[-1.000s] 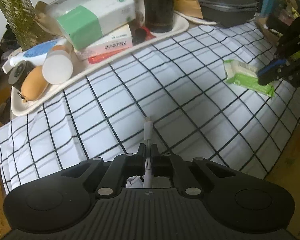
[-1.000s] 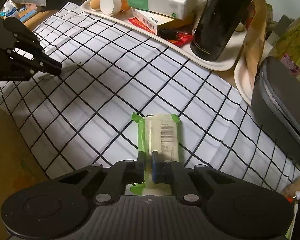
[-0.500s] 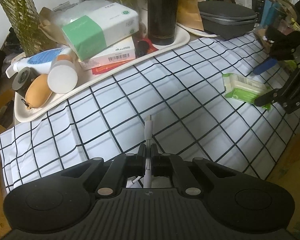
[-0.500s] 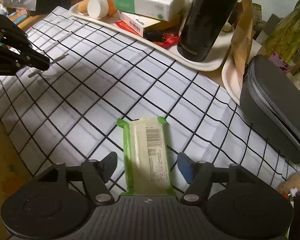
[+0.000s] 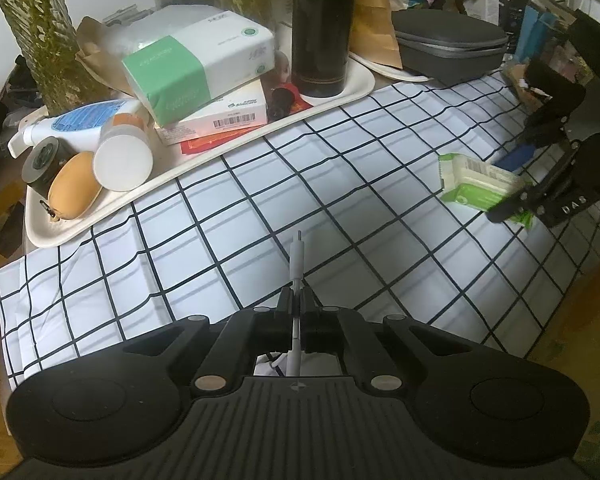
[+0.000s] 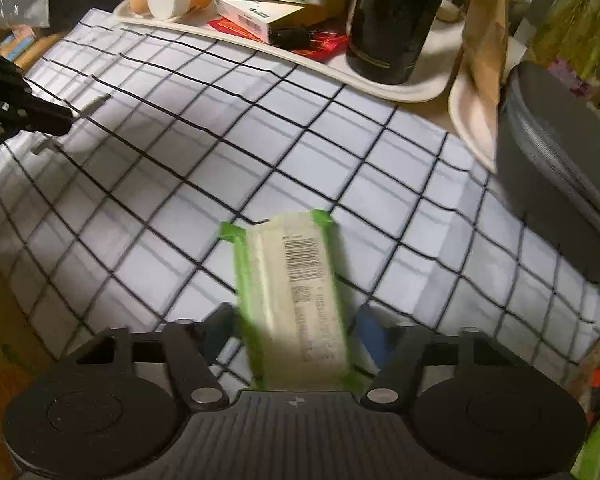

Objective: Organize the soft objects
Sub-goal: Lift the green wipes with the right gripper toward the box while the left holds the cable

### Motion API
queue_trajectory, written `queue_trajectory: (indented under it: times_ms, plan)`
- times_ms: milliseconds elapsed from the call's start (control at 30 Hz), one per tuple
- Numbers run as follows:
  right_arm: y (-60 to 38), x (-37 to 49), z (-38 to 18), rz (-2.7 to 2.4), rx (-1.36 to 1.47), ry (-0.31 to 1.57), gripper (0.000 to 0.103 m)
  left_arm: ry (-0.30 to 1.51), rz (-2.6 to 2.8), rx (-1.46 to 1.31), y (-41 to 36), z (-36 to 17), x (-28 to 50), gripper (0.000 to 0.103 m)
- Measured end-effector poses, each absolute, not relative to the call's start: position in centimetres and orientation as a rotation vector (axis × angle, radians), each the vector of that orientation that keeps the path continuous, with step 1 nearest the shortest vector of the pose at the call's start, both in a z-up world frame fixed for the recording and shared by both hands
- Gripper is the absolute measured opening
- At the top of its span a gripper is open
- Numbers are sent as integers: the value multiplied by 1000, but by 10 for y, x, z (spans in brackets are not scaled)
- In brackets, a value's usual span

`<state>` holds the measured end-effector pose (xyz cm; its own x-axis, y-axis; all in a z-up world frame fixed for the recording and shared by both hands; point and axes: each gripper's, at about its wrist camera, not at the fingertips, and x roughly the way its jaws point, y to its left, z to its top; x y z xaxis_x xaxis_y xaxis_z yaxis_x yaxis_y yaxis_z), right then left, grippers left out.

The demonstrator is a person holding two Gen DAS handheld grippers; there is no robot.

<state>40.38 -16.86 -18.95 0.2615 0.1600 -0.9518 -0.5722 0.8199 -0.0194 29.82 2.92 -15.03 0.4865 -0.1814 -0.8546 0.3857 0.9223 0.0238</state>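
Note:
A green and white wipes pack (image 6: 292, 280) lies on the checked tablecloth (image 6: 220, 168), barcode side up. My right gripper (image 6: 294, 320) points steeply down over it, its jaws closing with the pack between them; a thin gap still shows at each pad. In the left wrist view the pack (image 5: 472, 180) sits at the right between the right gripper's fingers (image 5: 508, 208). My left gripper (image 5: 296, 296) is shut on a thin white cable (image 5: 297, 256), whose plug end sticks out ahead. The right wrist view shows the left gripper (image 6: 66, 120) at the far left.
A cream tray (image 5: 204, 168) along the cloth's far edge holds a tissue box (image 5: 196, 68), a tall black bottle (image 5: 320, 28), boxes, a tube and several small items. A grey zip case (image 5: 448, 44) lies at the back right. The wooden table edge (image 5: 580, 320) borders the cloth.
The right jaws went from shut above the pack's near end to wide open, then narrowed around it; the pack now reaches deeper between them. The left gripper kept still with the cable.

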Motion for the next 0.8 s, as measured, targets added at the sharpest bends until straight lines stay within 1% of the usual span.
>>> queue_trajectory:
  times_ms: [33, 400, 800]
  plan:
    - [-168, 404, -189, 511, -401, 1216, 52, 1006, -350, 224, 29, -150, 298, 3]
    - [-163, 398, -174, 510, -401, 1216, 51, 990, -370, 201, 31, -141, 298, 3]
    - [-143, 376, -157, 511, -678, 1161, 51, 951, -415, 226, 26, -121, 289, 3]
